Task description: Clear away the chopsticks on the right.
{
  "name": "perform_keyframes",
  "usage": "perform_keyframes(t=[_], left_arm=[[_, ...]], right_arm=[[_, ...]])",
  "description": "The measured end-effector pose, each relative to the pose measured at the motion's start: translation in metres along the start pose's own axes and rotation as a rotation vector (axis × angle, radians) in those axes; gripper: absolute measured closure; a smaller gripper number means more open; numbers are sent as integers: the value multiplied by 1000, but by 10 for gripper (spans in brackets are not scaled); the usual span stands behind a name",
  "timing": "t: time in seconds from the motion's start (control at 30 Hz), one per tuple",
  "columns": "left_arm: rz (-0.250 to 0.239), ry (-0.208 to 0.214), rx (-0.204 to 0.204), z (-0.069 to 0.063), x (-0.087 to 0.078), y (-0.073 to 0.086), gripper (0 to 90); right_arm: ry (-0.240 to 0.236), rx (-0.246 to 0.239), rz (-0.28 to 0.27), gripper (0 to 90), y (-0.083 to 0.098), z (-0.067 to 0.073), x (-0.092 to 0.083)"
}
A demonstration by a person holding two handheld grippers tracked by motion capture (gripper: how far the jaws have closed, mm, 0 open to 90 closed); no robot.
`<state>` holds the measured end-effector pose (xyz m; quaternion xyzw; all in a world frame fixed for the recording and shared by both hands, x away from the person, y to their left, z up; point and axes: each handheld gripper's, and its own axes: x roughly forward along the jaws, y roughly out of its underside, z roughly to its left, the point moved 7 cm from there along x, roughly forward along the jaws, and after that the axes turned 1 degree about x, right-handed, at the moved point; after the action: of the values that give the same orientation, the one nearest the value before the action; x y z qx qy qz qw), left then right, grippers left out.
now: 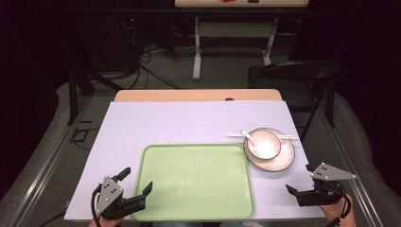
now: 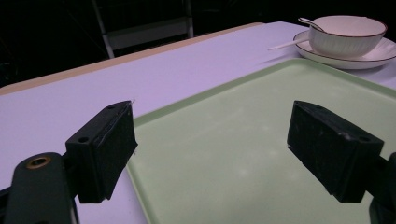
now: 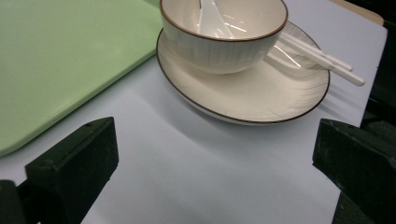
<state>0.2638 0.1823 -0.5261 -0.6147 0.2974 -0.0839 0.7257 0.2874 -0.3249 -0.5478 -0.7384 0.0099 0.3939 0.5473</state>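
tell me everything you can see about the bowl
The bowl is cream-white, glazed like ceramic, with a thin brown rim and faint vertical ribs outside. It stands upright on a matching plate, right of the green tray. A white spoon rests inside it, handle leaning on the rim. White chopsticks lie across the plate behind it.

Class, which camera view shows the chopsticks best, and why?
The right gripper view: the chopsticks lie close across the plate's rim, behind the bowl. The high view shows them tiny; the left gripper view shows one far tip.
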Motion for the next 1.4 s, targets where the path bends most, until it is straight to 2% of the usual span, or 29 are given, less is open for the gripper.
perform_keyframes(t=[0.2, 0.3, 0.47, 0.73, 0.93, 1.4], left_arm=[[5, 0, -4, 0, -1, 1, 154], [-3, -5, -11, 1, -3, 1, 154], [12, 2, 2, -1, 0, 1, 154], [8, 2, -1, 0, 0, 1, 154], [9, 1, 0, 0, 0, 1, 154], [13, 3, 2, -1, 0, 1, 154]], right_arm=[[-47, -47, 24, 0, -6, 6, -1], [-54, -67, 30, 0, -9, 6, -2], [-70, -68, 51, 0, -14, 6, -3], [-84, -56, 75, 0, -24, -1, -6], [-90, -74, 94, 0, -35, -5, -6], [-117, -99, 155, 0, -66, -22, 8]])
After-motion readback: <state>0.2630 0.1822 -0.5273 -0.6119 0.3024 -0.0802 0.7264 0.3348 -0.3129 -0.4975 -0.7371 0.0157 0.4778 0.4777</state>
